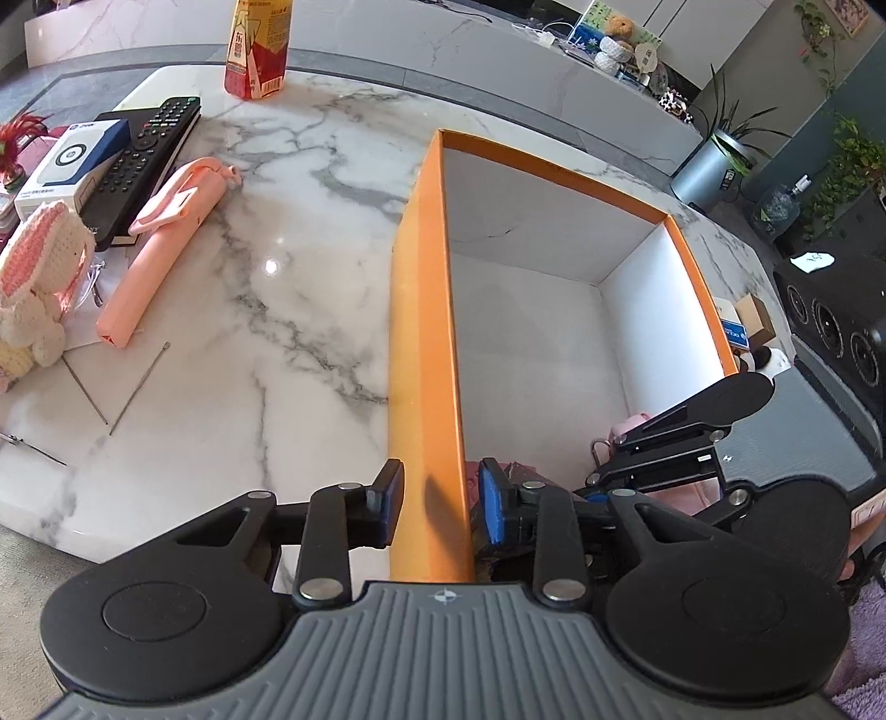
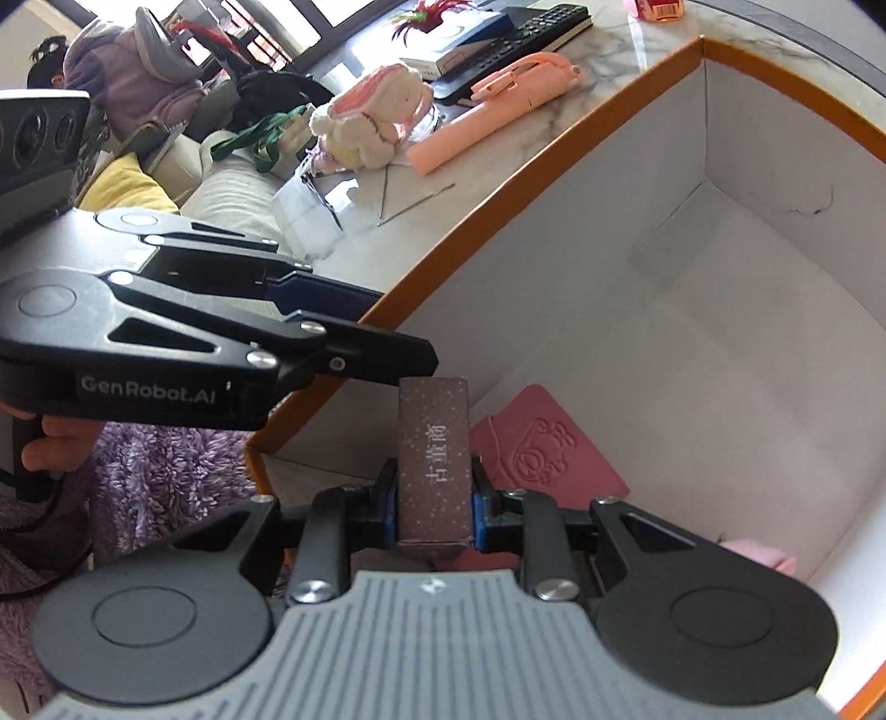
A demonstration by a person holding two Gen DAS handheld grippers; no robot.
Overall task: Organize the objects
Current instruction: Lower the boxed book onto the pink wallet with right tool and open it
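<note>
While the left gripper (image 1: 437, 507) clamps the orange box (image 1: 423, 343) wall on the bench (image 1: 288, 288), the right gripper (image 2: 434, 512), grasping a brown carton (image 2: 434, 465) over the box's near corner, should lower it flat beside the pink card (image 2: 545, 451) before letting go.

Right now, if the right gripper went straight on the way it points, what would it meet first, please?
Probably the pink embossed card on the floor of the orange box; the right gripper holds a small brown carton above it, though depth is unclear.
</note>
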